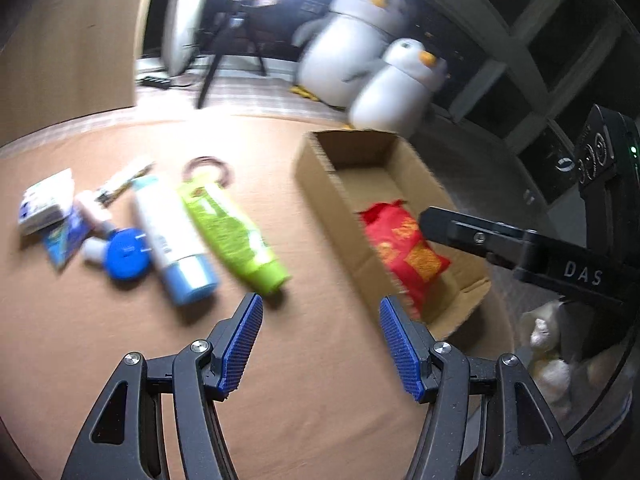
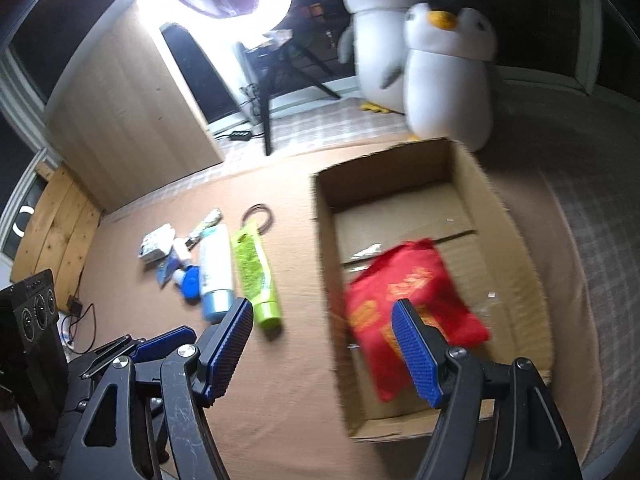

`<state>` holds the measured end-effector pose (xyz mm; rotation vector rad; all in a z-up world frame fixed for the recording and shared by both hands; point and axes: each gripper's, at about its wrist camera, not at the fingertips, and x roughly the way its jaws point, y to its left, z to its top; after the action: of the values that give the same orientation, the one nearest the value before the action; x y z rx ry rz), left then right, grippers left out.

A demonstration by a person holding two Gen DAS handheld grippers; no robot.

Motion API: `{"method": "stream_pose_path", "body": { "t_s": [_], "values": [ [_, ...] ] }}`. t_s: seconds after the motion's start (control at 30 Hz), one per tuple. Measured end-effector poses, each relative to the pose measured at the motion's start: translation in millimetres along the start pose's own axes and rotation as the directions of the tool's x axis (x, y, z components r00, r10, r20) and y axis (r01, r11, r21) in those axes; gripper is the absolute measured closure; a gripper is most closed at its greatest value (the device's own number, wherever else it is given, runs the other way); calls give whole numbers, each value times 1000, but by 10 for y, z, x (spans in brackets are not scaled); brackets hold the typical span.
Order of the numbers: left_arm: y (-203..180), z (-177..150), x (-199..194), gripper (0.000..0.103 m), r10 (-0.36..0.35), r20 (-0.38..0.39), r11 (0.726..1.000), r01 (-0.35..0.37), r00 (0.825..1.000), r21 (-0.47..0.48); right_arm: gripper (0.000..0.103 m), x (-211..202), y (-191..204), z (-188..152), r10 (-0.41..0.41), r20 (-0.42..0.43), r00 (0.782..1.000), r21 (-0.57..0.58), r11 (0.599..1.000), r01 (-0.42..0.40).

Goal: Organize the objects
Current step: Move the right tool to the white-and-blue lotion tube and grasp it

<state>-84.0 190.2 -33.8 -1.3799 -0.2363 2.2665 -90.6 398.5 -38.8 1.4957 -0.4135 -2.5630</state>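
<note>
A red packet [image 2: 414, 312] with gold print is lying inside the open cardboard box [image 2: 516, 248], toward the box's near end, with bare cardboard floor showing behind it. The box is sitting on the tan cloth [image 2: 280, 380]. To the left of the box, well apart from it, a green tube [image 1: 234, 236] and a white tube with a pale blue cap [image 1: 172, 240] are lying side by side, caps pointing toward the cameras. Just left of those, a round blue lid [image 1: 126, 254], a small white box [image 1: 46, 204] and a few blurred small packets are clustering together; a dark ring [image 1: 208, 168] is resting beyond the green tube.

The left gripper [image 1: 320, 340] is hanging over bare cloth with its blue pads standing apart and nothing between them. The right gripper [image 2: 324, 344] is likewise standing open and empty, its right pad over the red packet. Two plush penguins [image 2: 448, 76] are standing behind the box.
</note>
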Motion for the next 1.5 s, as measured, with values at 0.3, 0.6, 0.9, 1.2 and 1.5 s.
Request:
{"method": "stream_pose_path", "body": {
  "t_s": [0.3, 0.6, 0.9, 1.2, 1.5],
  "values": [
    [863, -261, -532, 38, 63, 38, 992, -58, 997, -115, 35, 382, 544, 44, 66, -64, 996, -18, 998, -67],
    [1492, -586, -912, 38, 125, 52, 971, -112, 991, -209, 38, 1068, 1029, 186, 71, -172, 983, -35, 996, -78],
    [1771, -748, -1051, 38, 148, 52, 958, -130, 988, -256, 42, 1663, 1225, 343, 14, -251, 968, -48, 998, -27],
    [1909, -769, -1138, 38, 152, 58, 953, -131, 987, -273, 49, 1912, 1286, 421, -15, -280, 960, -47, 999, 3],
    [1987, -754, -1120, 38, 154, 51, 950, -134, 987, -282, 56, 1996, 1270, 435, -15, -296, 955, -28, 1000, 7]
  ]
}}
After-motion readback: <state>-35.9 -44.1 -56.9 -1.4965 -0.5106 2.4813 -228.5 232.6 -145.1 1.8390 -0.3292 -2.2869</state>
